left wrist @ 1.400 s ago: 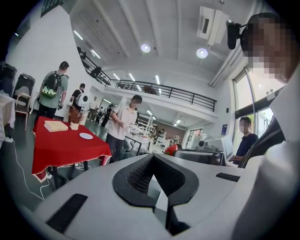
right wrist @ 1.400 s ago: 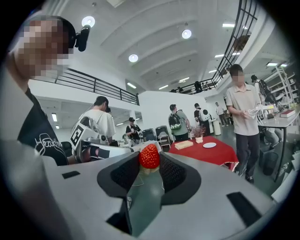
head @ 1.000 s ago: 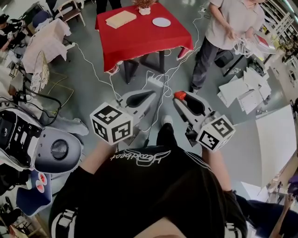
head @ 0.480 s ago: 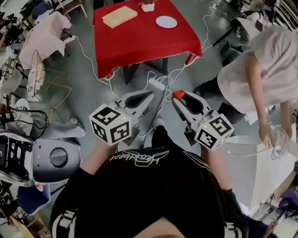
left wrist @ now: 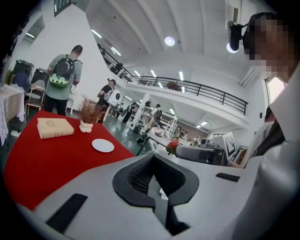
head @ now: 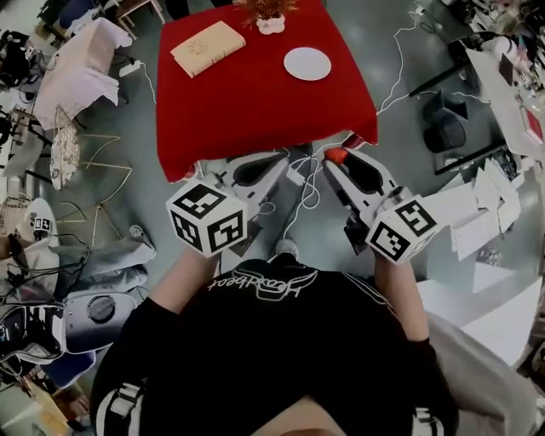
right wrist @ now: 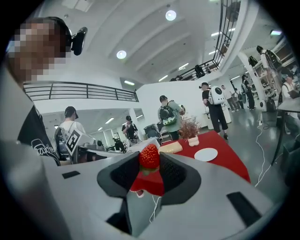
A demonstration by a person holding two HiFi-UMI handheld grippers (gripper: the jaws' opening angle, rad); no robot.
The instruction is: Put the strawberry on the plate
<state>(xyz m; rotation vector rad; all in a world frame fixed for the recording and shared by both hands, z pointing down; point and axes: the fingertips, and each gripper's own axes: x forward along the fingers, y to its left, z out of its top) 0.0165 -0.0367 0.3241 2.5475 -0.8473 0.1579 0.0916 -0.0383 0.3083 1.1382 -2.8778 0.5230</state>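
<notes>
In the head view a round white plate (head: 307, 63) lies on the far right part of the table with the red cloth (head: 255, 98). My right gripper (head: 335, 160) is shut on a red strawberry (head: 336, 156) and hovers just off the table's near edge. The right gripper view has the strawberry (right wrist: 149, 156) pinched upright between the black pads, with the plate (right wrist: 206, 154) ahead to the right. My left gripper (head: 279, 159) is beside it on the left, shut and empty. The left gripper view shows its tips (left wrist: 152, 157) touching and the plate (left wrist: 102, 145) far off.
A tan book (head: 209, 48) and a small potted plant (head: 270, 13) sit at the table's far side. White cables (head: 302, 192) trail over the floor below the grippers. Chairs and cloth (head: 81, 72) crowd the left, a black stool (head: 444, 128) the right. People (right wrist: 168, 115) stand beyond the table.
The red table has come much nearer and both grippers now reach its front edge. The strawberry stays held in the right gripper. The person at the right has left the head view.
</notes>
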